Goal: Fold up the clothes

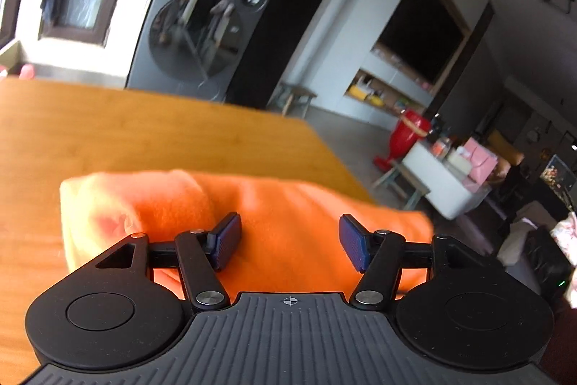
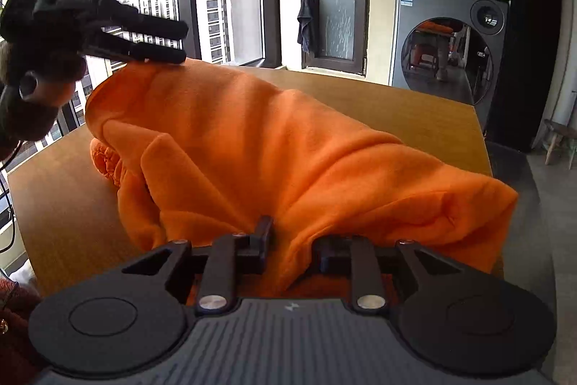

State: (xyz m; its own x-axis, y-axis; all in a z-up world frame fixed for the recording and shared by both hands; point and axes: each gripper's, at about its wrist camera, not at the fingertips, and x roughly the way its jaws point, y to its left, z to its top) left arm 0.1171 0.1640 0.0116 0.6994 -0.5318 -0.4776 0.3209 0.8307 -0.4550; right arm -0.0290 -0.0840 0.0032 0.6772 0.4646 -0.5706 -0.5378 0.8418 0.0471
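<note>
While the orange garment [image 2: 274,139] is lying heaped on the wooden table [image 2: 414,103], I am pinching its near edge with the right gripper [image 2: 288,240]; the left gripper [image 1: 288,240] is hovering wide open over the cloth, holding nothing, so I judge it needs to grab next

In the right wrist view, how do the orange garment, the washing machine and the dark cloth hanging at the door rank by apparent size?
1. orange garment, by far the largest, though nearest the camera.
2. washing machine, farther away, so its true size is unsure.
3. dark cloth, smallest.
</note>
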